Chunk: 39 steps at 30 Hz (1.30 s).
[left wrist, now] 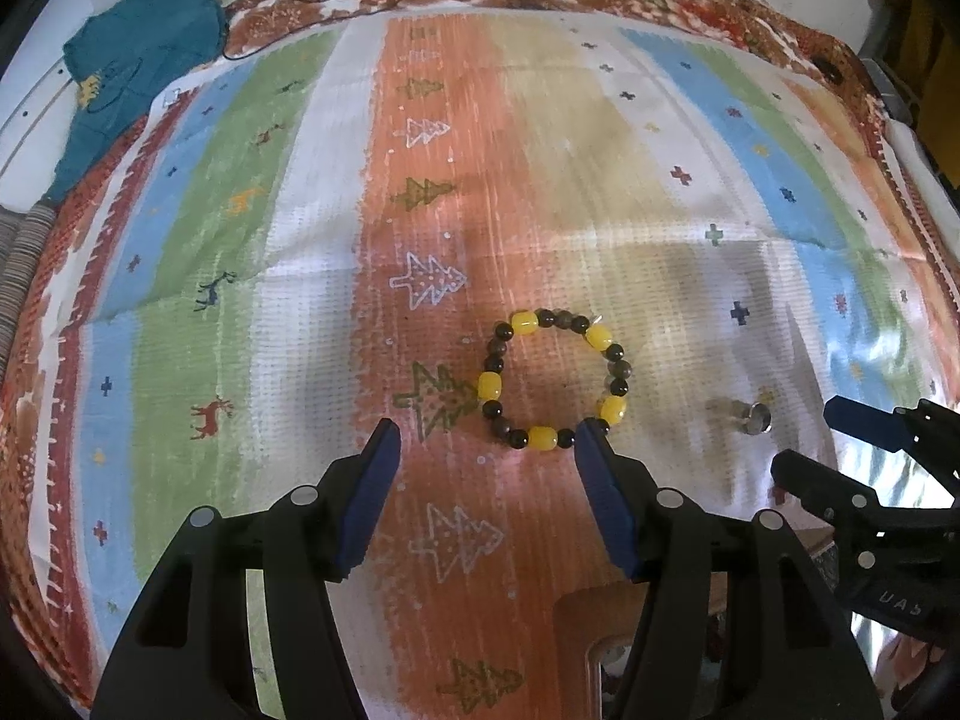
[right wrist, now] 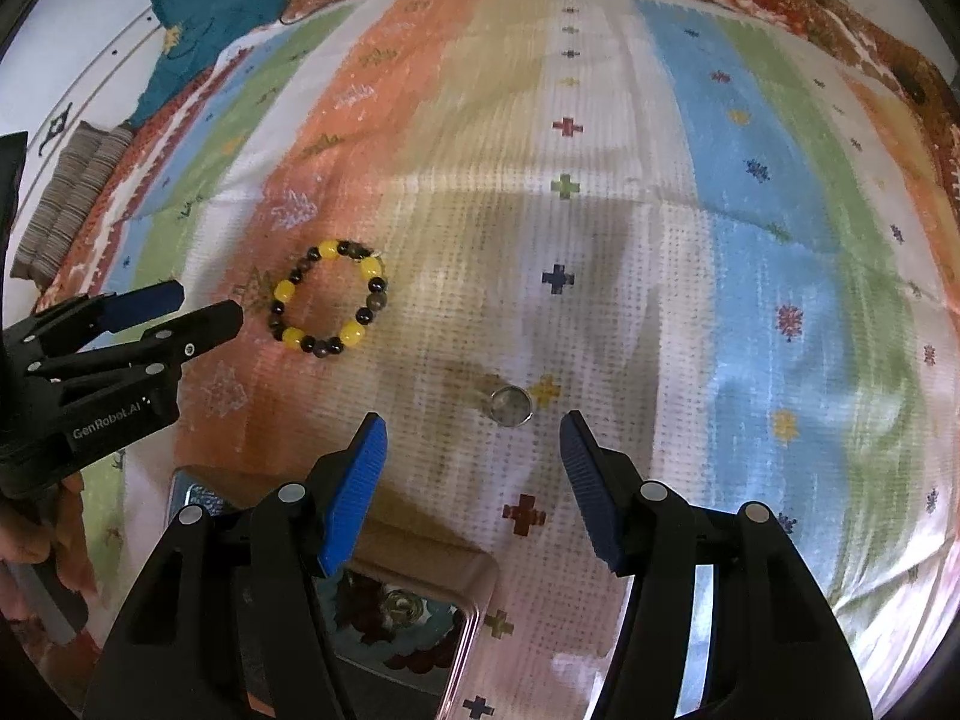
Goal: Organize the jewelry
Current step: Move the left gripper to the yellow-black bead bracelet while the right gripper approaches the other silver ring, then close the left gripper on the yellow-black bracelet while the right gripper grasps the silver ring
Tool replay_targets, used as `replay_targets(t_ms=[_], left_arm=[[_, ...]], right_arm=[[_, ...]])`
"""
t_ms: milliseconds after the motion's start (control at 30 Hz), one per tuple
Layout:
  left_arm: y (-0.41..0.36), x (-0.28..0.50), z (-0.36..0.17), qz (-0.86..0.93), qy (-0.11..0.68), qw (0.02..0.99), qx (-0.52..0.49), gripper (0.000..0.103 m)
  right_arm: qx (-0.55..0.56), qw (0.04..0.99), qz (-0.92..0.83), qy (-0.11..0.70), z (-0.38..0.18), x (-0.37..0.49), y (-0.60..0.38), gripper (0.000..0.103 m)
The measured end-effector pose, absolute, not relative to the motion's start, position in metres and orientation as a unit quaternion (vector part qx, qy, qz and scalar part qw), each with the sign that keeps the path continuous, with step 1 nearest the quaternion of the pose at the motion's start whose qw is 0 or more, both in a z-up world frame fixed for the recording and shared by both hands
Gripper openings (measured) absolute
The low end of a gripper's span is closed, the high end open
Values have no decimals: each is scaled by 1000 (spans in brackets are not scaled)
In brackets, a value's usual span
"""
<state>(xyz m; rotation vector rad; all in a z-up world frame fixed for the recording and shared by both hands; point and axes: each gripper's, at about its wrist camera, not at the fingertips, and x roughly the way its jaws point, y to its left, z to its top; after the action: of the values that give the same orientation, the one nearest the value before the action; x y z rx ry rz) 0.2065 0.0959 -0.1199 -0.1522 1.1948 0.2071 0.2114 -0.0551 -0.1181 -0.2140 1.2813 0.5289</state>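
**Two pieces lying loose, both grippers empty**

Both the left gripper point(left wrist: 486, 429) and right gripper point(right wrist: 471, 420) are seen parted, gripping nothing. A beaded bracelet point(left wrist: 555, 381) lies just beyond the left fingertips; a ring point(right wrist: 511, 405), blurred, near the right. A tray point(right wrist: 474, 576) is mostly hidden.

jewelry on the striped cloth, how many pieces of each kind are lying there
Beaded bracelet: 1
Silver ring: 1
Total: 2 pieces lying loose on the cloth. The box at the near edge is partly hidden, so its contents are not counted.
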Motion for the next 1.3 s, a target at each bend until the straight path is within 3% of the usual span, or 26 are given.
replay_targets(t_ms=[767, 833, 900, 967, 1000, 1067, 1300], left_arm=[[111, 242, -169, 92, 594, 796, -77, 60], [111, 242, -170, 91, 592, 797, -74, 60], [111, 241, -171, 93, 591, 798, -69, 51], [112, 241, -172, 100, 590, 799, -58, 32], [113, 240, -173, 101, 589, 799, -59, 29], [117, 239, -173, 102, 589, 799, -64, 11], [119, 239, -165, 103, 580, 805, -67, 11]], right_arm=[[-121, 741, 231, 619, -158, 234, -40, 59], [-122, 744, 227, 616, -159, 235, -41, 51], [-124, 746, 224, 615, -160, 236, -41, 46], [-133, 747, 218, 614, -161, 237, -41, 39], [-132, 746, 217, 615, -161, 238, -42, 34], [-123, 743, 215, 621, -161, 240, -44, 20], [-120, 749, 219, 614, -155, 239, -47, 20]])
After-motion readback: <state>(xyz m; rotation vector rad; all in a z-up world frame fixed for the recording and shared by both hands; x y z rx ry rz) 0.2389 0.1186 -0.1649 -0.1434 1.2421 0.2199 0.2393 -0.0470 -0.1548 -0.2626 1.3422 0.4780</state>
